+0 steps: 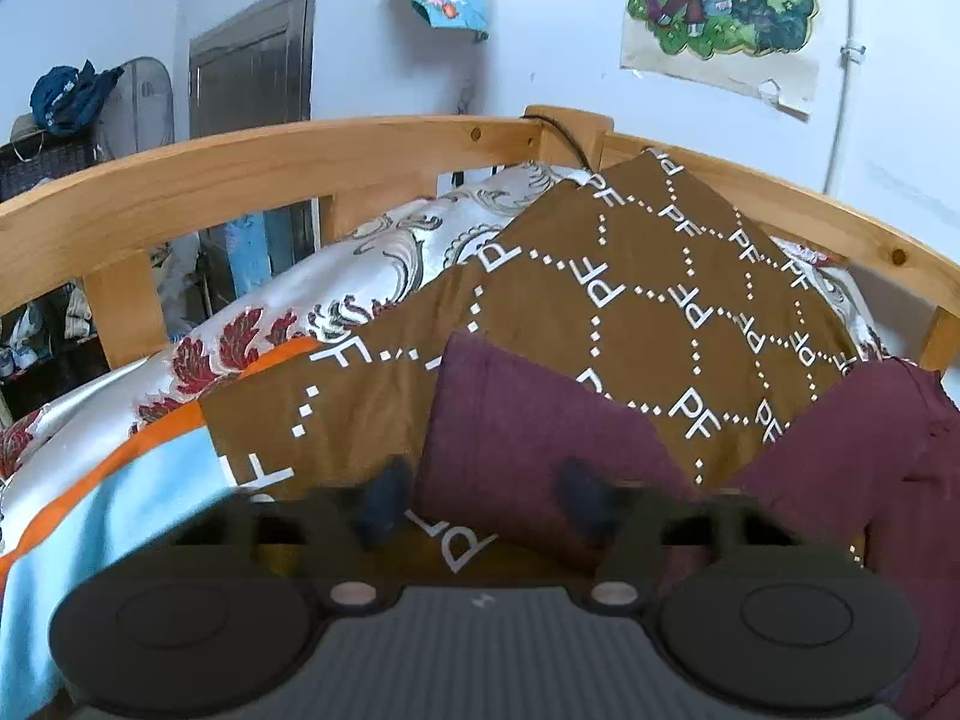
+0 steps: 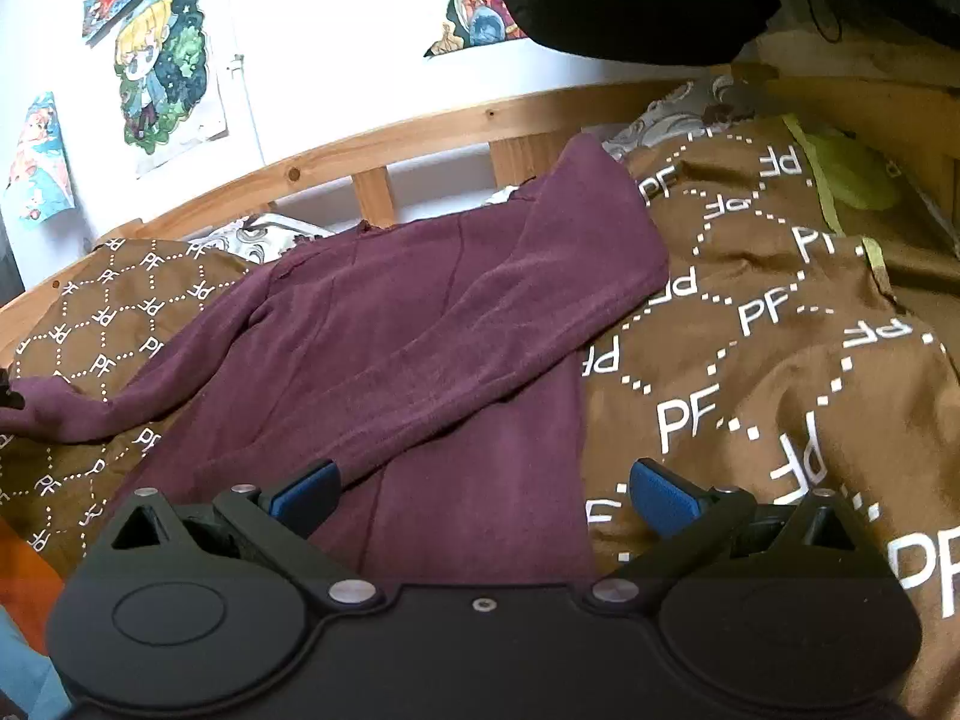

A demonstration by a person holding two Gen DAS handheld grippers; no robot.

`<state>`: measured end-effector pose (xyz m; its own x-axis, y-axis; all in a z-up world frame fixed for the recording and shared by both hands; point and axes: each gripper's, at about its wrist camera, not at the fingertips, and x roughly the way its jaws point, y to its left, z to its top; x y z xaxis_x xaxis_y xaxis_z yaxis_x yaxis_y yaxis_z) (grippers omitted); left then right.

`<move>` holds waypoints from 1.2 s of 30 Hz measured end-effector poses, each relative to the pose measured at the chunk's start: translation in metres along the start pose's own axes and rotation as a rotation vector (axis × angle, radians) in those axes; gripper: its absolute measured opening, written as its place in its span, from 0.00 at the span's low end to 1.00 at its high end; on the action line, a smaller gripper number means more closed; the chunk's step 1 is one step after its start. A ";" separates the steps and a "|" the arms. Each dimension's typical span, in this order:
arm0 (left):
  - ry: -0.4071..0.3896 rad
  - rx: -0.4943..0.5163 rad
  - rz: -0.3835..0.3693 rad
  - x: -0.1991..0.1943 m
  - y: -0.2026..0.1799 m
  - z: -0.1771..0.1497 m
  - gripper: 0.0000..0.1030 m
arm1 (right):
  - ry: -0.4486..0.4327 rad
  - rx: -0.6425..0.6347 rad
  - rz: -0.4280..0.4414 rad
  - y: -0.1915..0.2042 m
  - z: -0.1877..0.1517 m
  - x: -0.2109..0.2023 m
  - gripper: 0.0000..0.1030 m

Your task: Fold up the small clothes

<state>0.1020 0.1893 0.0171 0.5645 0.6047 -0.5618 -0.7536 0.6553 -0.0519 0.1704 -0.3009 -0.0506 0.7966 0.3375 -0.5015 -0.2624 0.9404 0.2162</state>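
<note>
Left gripper (image 1: pixel 483 504) and right gripper (image 2: pixel 483 489) both low, fingers spread apart, holding nothing.

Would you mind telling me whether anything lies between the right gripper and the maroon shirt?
Nothing visible does. The right gripper is open directly over the maroon shirt, which lies spread on the brown patterned blanket with nothing on top of it.

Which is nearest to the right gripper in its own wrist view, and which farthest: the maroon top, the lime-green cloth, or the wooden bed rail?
From the right gripper, in its wrist view:
1. Maroon top: directly between and ahead of the open fingers.
2. Lime-green cloth: up to the right, on the brown PF blanket.
3. Wooden bed rail: behind everything, along the wall.
</note>
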 end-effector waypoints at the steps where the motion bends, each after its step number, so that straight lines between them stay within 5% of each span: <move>1: -0.005 -0.002 0.011 -0.001 0.000 0.001 0.25 | 0.002 0.003 0.000 -0.001 -0.001 0.001 0.99; 4: -0.040 -0.045 -0.001 -0.009 0.006 0.006 0.06 | 0.008 0.012 0.001 -0.003 -0.002 0.002 0.99; 13: -0.252 -0.057 -0.094 -0.060 0.002 0.031 0.05 | -0.012 0.055 -0.006 -0.012 0.001 -0.001 0.99; 18: -0.327 -0.031 -0.214 -0.075 -0.019 0.046 0.05 | -0.017 0.074 -0.009 -0.015 0.003 -0.002 0.99; 27: -0.519 0.197 -0.709 -0.127 -0.126 0.083 0.04 | -0.043 0.087 -0.003 -0.019 0.005 -0.008 0.99; 33: -0.413 0.402 -1.047 -0.155 -0.213 0.042 0.04 | -0.084 0.071 -0.059 -0.026 0.009 -0.016 0.99; 36: -0.312 0.500 -1.153 -0.157 -0.242 0.007 0.05 | -0.100 0.055 -0.105 -0.031 0.011 -0.020 0.99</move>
<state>0.1981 -0.0616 0.1235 0.9055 -0.3836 -0.1813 0.3859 0.9222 -0.0238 0.1689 -0.3374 -0.0382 0.8691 0.2295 -0.4382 -0.1468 0.9656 0.2144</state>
